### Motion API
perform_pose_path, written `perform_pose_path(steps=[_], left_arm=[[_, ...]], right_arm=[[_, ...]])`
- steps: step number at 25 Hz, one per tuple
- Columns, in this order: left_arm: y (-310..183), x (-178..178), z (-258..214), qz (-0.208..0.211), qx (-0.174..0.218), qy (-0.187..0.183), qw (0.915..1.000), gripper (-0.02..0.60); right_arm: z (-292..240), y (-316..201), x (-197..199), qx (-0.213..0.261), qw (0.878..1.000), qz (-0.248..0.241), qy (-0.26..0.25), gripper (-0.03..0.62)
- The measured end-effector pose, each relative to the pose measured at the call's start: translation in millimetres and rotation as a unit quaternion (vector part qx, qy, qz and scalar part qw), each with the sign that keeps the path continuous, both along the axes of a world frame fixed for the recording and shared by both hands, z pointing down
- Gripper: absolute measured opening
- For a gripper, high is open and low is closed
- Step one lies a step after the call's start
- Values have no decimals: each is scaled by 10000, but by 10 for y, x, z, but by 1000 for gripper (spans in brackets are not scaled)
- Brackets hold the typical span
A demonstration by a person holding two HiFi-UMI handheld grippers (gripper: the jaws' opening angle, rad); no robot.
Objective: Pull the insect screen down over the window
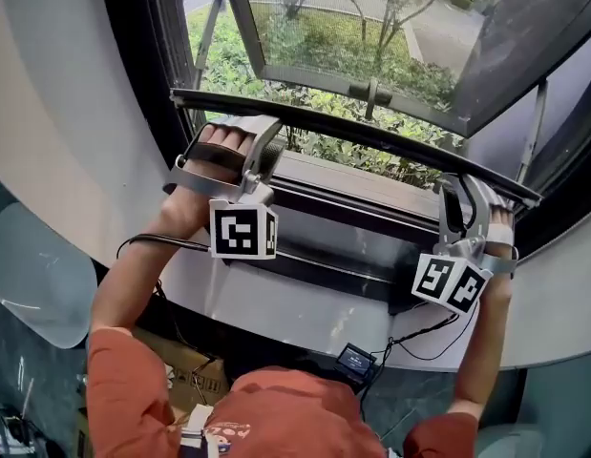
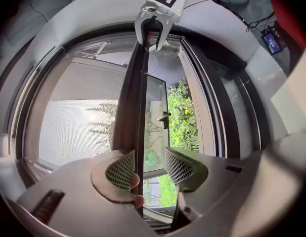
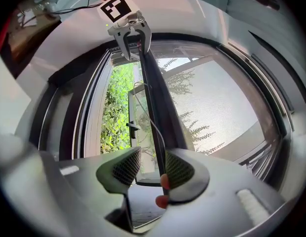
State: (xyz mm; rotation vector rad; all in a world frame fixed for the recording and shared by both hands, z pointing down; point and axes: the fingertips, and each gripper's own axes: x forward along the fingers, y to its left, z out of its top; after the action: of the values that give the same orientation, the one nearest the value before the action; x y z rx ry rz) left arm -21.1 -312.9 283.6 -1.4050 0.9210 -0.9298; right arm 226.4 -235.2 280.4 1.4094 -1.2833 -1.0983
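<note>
Two holds on one dark pull bar of the insect screen, low over the window, just above the lower frame, with greenery showing in the gap between. Mesh stretched behind it. Left gripper and right gripper astride opposite ends, jaws apart, bar against one pad only: hooked, not clamped. Best kept level: lower both ends together, pressing straight down, to avoid jamming in the side tracks.

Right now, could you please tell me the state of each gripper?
Left gripper: open, screen bar between its jaws, not clamped.
Right gripper: open, screen bar between its jaws too.
</note>
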Motion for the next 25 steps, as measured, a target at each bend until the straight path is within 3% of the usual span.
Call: perform_pose_path(steps=[11,25], left_arm=[[0,-8,617,-2,-563,-223,9982,188],[57,-12,1083,20,-1117,-343,9932,189]], right_arm=[[623,0,-7,-564,9983,-43,-147,161],[1050,38,-12,-1013,9934,5,-536,161]])
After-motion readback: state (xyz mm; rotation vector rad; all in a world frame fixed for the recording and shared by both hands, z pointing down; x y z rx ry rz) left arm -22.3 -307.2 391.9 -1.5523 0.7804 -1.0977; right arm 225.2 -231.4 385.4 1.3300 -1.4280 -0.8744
